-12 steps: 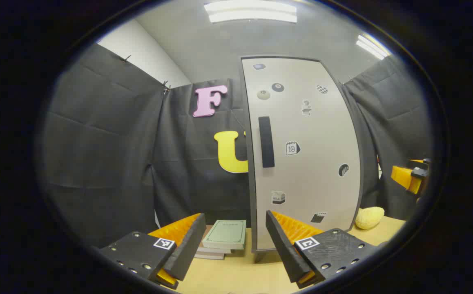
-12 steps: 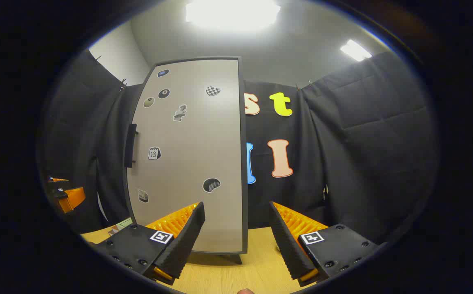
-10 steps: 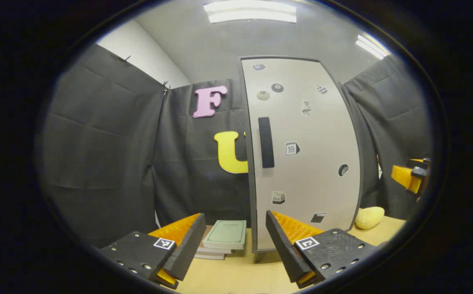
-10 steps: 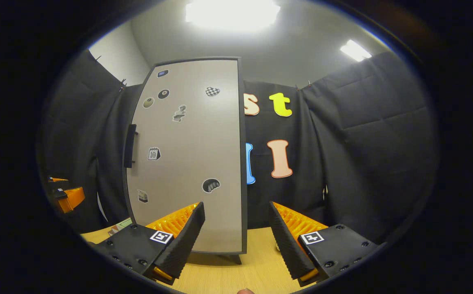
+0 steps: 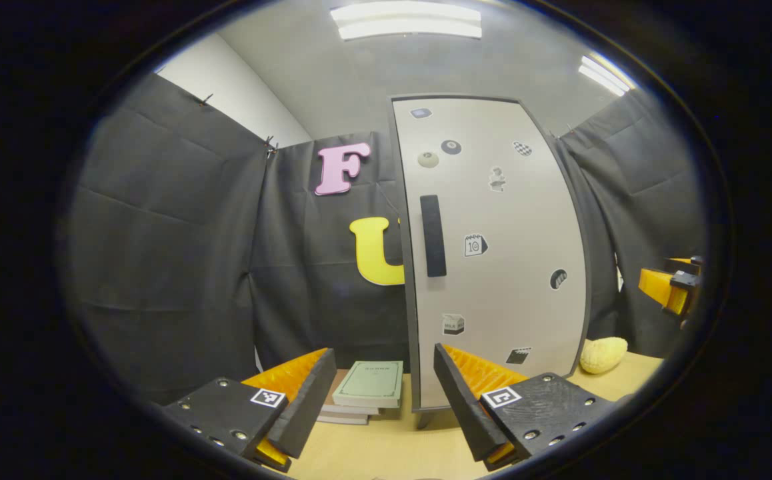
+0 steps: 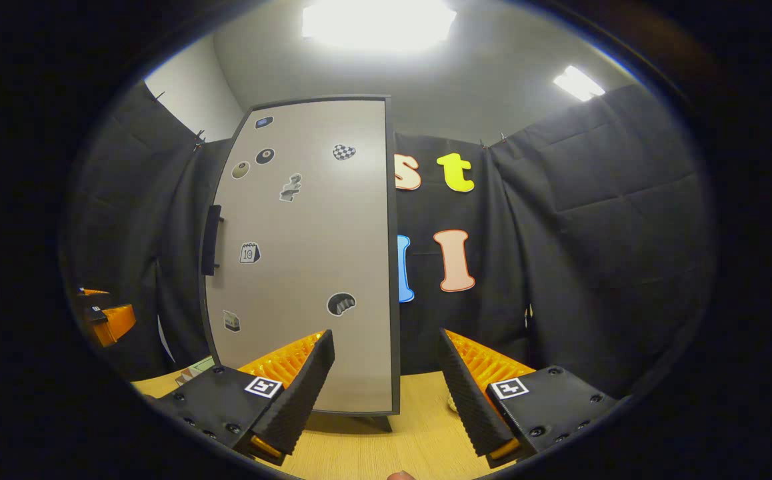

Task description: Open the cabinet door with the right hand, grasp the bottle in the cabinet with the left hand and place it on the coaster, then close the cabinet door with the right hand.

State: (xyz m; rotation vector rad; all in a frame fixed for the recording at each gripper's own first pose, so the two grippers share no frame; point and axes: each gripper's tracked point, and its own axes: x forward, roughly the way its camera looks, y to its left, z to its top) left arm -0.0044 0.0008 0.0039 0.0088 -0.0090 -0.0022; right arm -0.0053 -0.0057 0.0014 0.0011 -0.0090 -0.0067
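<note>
A tall grey cabinet [image 5: 499,247] with stickers stands on the wooden table, its door shut; a dark vertical handle [image 5: 433,235] sits near the door's left edge. The same cabinet [image 6: 306,253] and handle [image 6: 212,240] appear in the right gripper view. My left gripper [image 5: 386,393] is open, low in front of the cabinet's left edge, well short of it. My right gripper [image 6: 386,387] is open too, in front of the cabinet's right edge. The right gripper [image 5: 669,290] also shows at the far right of the left gripper view, the left gripper [image 6: 109,320] at the far left of the right gripper view.
A stack of books [image 5: 366,387] with a green cover lies on the table [image 5: 386,447] left of the cabinet. A yellow lumpy object [image 5: 603,355] rests on the table to the cabinet's right. Black cloth walls close in all around.
Both views have shifted very slightly; the cabinet sits a touch lower in each. Both grippers stay open and the door stays shut.
</note>
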